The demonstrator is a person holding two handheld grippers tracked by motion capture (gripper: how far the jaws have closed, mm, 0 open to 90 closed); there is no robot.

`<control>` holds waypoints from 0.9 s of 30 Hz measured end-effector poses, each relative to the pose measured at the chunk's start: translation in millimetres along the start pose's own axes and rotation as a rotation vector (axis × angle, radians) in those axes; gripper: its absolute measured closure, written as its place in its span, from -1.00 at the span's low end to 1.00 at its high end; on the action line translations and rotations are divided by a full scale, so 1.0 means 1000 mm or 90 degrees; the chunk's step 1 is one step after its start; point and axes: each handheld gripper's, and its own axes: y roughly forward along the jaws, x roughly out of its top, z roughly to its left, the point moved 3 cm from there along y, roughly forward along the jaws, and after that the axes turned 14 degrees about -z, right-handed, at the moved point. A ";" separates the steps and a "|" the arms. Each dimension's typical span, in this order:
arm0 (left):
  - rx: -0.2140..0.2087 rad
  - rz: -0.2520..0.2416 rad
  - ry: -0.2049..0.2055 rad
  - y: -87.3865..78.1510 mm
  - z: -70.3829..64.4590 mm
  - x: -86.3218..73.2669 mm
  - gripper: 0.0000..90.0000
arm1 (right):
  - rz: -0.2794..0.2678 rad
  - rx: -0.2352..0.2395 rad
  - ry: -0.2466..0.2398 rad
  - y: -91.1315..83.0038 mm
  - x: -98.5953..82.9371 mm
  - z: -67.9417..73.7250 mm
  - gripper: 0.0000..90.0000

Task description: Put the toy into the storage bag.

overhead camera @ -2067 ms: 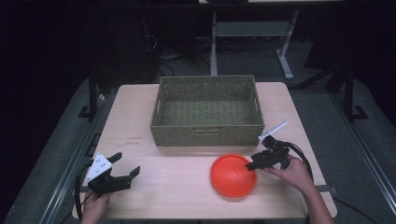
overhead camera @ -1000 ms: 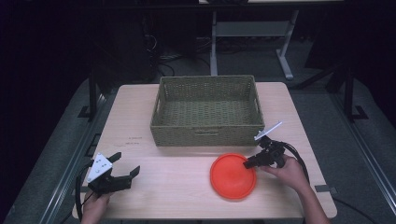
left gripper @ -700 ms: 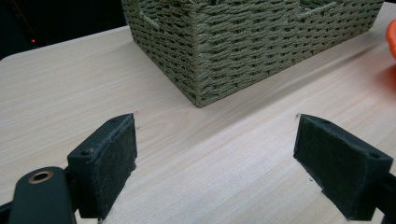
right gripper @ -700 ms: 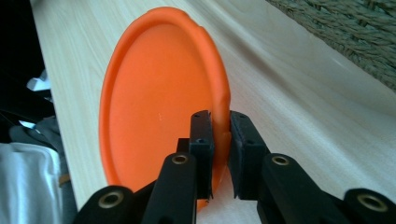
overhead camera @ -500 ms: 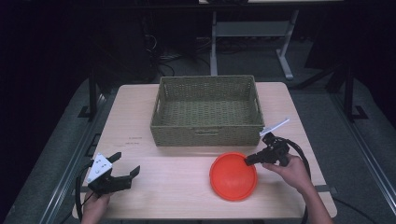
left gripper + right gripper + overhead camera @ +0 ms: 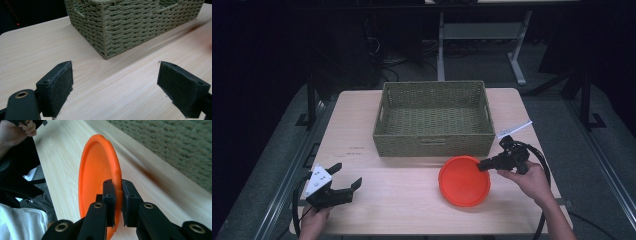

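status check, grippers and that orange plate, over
Right gripper shut on rim of round orange plastic plate, plate in front of woven green basket. Left gripper open, holding nothing, low over wooden table. Nothing between plate and basket.

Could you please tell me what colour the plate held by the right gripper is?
The plate is plain bright orange, clearest in the right gripper view.

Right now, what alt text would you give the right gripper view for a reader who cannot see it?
The right gripper pinches the rim of an orange plate between its black fingers, seen edge-on over a light wooden table. A woven basket wall runs along the upper right, and a hand shows at the top left.
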 end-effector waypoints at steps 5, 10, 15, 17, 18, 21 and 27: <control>0.002 0.000 0.000 0.000 0.000 0.000 -0.72 | -0.013 -0.011 -0.010 -0.012 0.012 0.008 0.83; 0.005 -0.001 0.001 0.001 0.001 0.000 -0.72 | -0.025 -0.025 -0.023 -0.026 0.027 0.015 0.83; 0.007 -0.001 -0.003 0.001 0.001 0.000 -0.72 | -0.037 -0.033 -0.026 -0.036 0.040 0.019 0.83; 0.011 0.001 0.000 0.000 0.002 0.000 -0.72 | -0.041 -0.036 -0.029 -0.039 0.044 0.021 0.83; 0.011 0.002 0.002 0.000 0.002 0.000 -0.72 | -0.043 -0.037 -0.030 -0.040 0.047 0.021 0.83; 0.012 0.001 0.000 0.000 0.003 0.000 -0.72 | -0.048 -0.040 -0.034 -0.043 0.054 0.024 0.83; 0.012 0.001 -0.005 0.002 0.004 -0.001 -0.72 | -0.052 -0.047 -0.040 -0.048 0.071 0.031 0.83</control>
